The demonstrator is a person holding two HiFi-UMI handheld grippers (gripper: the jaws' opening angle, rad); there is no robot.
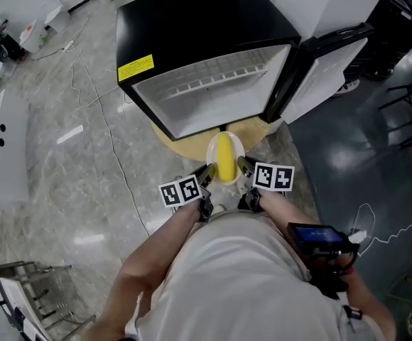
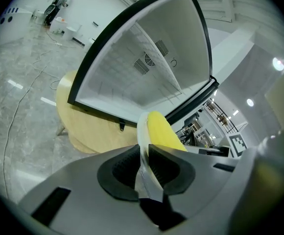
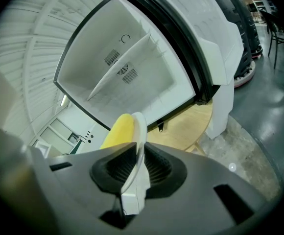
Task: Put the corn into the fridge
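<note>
A yellow corn cob [image 1: 224, 158] lies on a white plate [image 1: 211, 150], held in the air in front of the open black mini fridge [image 1: 192, 48]. My left gripper [image 1: 207, 174] is shut on the plate's left rim [image 2: 143, 146]. My right gripper [image 1: 243, 168] is shut on the plate's right rim [image 3: 139, 146]. The corn [image 2: 162, 132] shows past the rim in the left gripper view, and the corn [image 3: 118, 129] likewise in the right gripper view. The fridge's white inside [image 2: 147, 67] with its wire shelf [image 3: 117, 67] stands open just ahead.
The fridge sits on a round wooden board [image 1: 192, 146] on a grey marble floor. Its open door [image 1: 327, 73] swings out to the right. Cables [image 1: 99, 112] trail over the floor at the left. A white cabinet [image 1: 7, 148] stands at the far left.
</note>
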